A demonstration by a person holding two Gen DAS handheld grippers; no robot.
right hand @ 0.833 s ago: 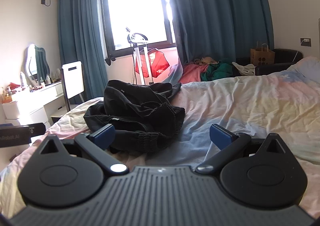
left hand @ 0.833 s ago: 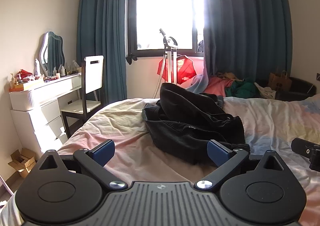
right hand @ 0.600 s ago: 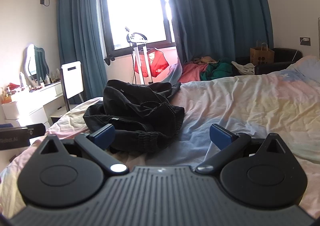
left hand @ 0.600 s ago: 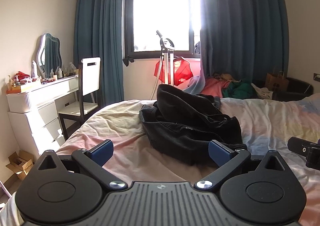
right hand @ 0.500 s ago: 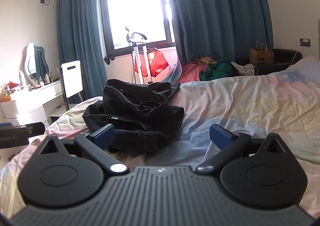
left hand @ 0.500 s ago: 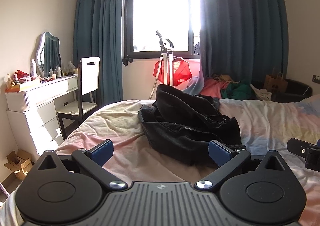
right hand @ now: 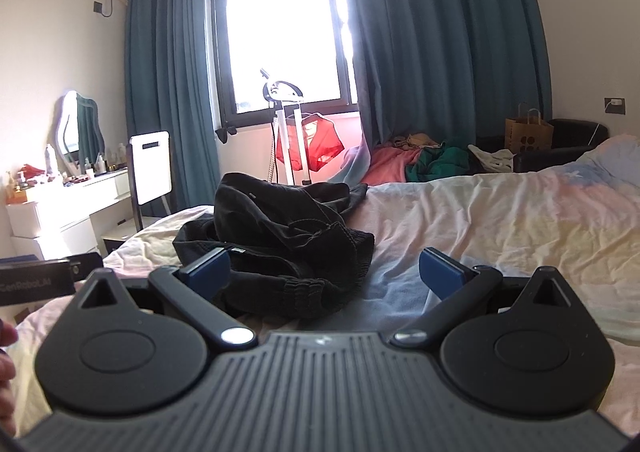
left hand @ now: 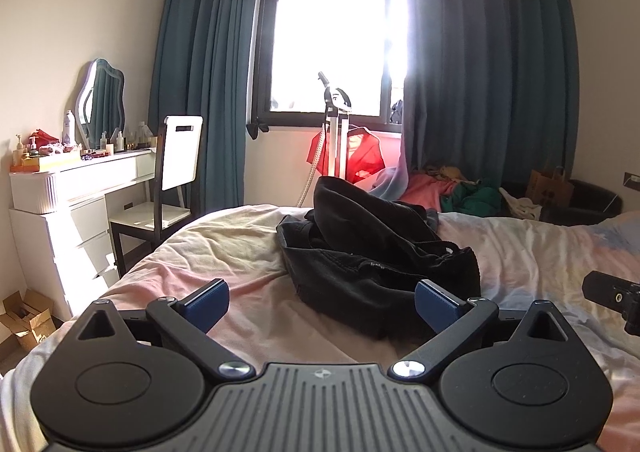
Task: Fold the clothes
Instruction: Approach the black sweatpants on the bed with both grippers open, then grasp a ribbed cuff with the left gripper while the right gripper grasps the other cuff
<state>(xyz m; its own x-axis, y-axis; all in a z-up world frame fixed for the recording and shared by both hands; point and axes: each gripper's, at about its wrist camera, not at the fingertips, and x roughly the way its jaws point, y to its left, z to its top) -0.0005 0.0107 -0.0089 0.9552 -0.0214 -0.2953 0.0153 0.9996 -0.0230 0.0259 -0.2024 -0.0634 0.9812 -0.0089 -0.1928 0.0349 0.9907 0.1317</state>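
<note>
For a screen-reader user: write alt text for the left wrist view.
An open left gripper points at a crumpled black garment on a bed. Behind stand a bright window, teal curtains and a white dresser.

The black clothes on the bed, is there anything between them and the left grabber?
No, only bare wrinkled bedsheet lies between the open left gripper and the black clothes, as the left wrist view shows.

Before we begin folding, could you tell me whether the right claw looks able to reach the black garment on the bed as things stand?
Probably yes. The right claw is open and holds nothing, the crumpled black garment lies just ahead on the bed, and nothing stands between them.
</note>
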